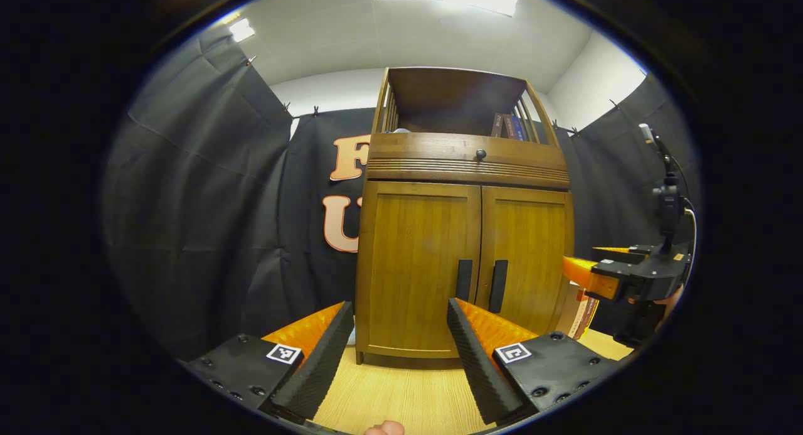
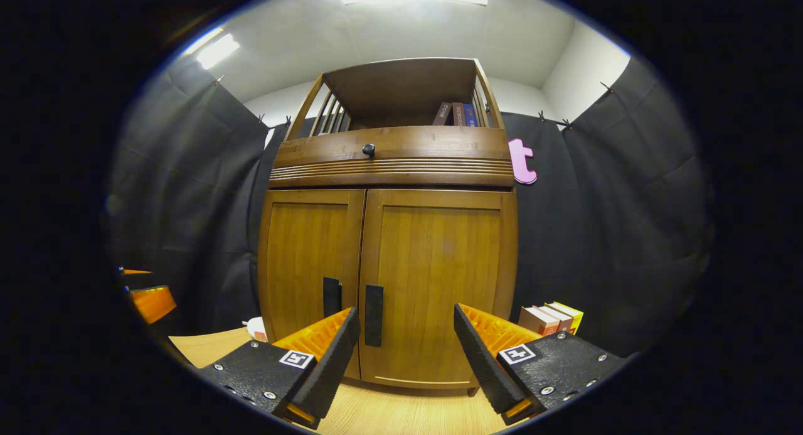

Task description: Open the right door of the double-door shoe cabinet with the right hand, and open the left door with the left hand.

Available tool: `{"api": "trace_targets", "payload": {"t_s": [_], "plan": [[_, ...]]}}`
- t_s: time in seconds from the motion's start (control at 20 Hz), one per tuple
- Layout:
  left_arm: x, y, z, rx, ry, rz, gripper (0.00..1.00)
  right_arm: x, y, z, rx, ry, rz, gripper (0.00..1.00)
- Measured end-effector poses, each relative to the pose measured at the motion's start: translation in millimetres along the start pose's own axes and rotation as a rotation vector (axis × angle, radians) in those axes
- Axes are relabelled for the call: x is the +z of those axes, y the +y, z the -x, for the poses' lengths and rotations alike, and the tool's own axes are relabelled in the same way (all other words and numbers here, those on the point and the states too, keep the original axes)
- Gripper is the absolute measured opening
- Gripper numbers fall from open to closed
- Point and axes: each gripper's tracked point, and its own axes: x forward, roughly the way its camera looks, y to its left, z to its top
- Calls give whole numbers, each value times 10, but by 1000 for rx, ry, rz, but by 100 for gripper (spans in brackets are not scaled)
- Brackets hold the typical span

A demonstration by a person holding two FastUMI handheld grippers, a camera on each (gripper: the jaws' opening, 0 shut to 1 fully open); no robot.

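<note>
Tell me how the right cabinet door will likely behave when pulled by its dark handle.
The right door looks like a rigid wooden panel, so it should probably swing as one stiff piece, not flex. Its handle is a slim vertical bar at the inner edge, far from the likely hinge side, so a light pull may suffice. The open right gripper could slip off that smooth-looking bar.

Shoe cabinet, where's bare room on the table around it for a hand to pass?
Free: the light wood table in front of the closed doors of the shoe cabinet, between both open grippers. Crowded: the right side, where books stand by its foot; a white object sits at its left corner.
</note>
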Motion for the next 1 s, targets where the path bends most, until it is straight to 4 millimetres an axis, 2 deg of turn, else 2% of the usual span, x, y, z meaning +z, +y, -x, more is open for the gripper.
{"api": "trace_targets", "payload": {"t_s": [0.1,0.15,0.25,0.45,0.5,0.55,0.7,0.75,0.85,0.9,0.95,1.0], "plan": [[19,44,4,16,-6,-9,92,-111,106,-308,10,12,-8,92],[27,79,17,24,-12,-15,100,-156,177,-443,17,18,-12,92],[36,122,23,31,-18,-20,93,-249,307,-701,33,32,-19,92],[42,239,29,54,-19,-16,96,-527,468,-1186,46,90,-19,92],[52,285,48,62,-21,-18,92,-593,472,-1273,35,106,-21,92],[62,316,62,71,-26,-20,92,-666,471,-1374,23,122,-30,92],[79,426,81,100,-29,-27,93,-784,391,-1575,-13,134,-51,92],[70,457,60,110,-25,-28,97,-823,363,-1618,-27,143,-55,97],[58,544,75,127,-22,-28,100,-889,361,-1686,-42,160,-65,97],[70,556,75,136,-23,-28,100,-913,370,-1745,-42,165,-71,96],[67,560,91,143,-23,-30,100,-931,383,-1776,-41,168,-76,89],[69,567,91,149,-23,-32,96,-944,392,-1800,-39,170,-77,88]]}}
